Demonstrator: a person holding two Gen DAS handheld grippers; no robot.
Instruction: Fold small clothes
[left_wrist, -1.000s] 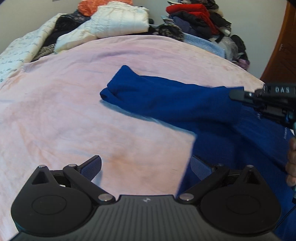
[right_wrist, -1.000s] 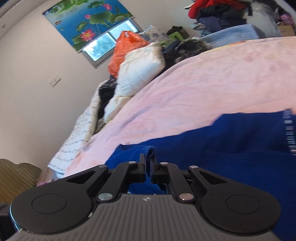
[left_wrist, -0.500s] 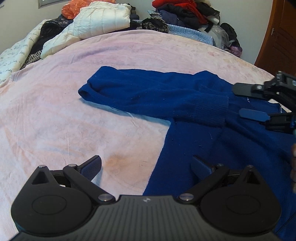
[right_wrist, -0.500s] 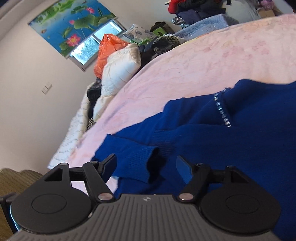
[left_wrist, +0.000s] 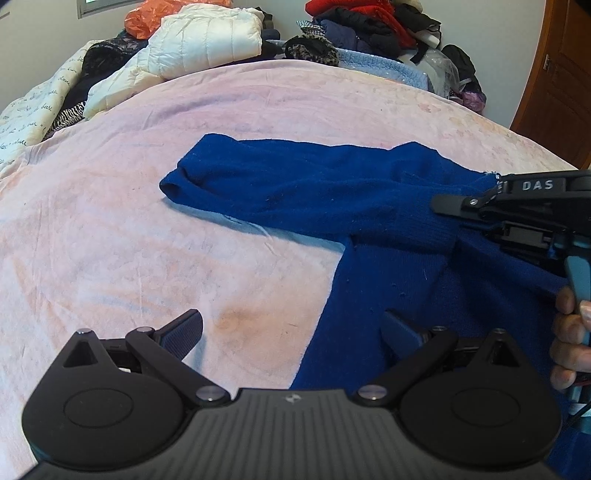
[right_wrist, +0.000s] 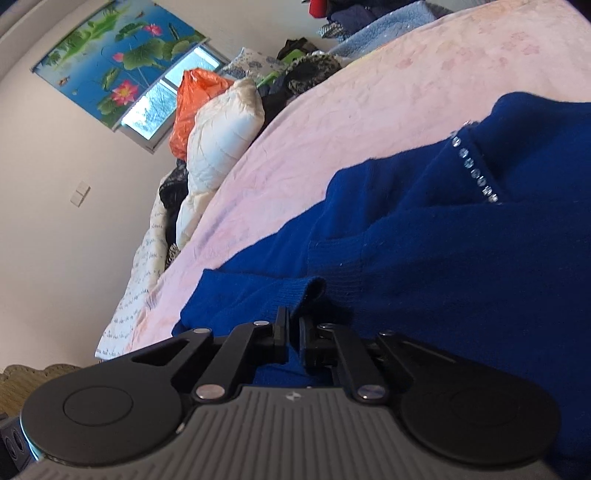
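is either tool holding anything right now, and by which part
The right tool is shut on the blue knit sweater, pinching the ribbed cuff of its sleeve. The left tool is open and holds nothing.

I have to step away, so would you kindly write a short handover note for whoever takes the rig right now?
Left gripper: open, empty, hovering over the sweater's left edge on the bed.
Right gripper: shut on the sleeve cuff that lies over the sweater's body.
Done: one sleeve is folded across the body.
Left: the other sleeve's state isn't visible; fold the body and set it aside. Clothes pile waits at the bed's far end.
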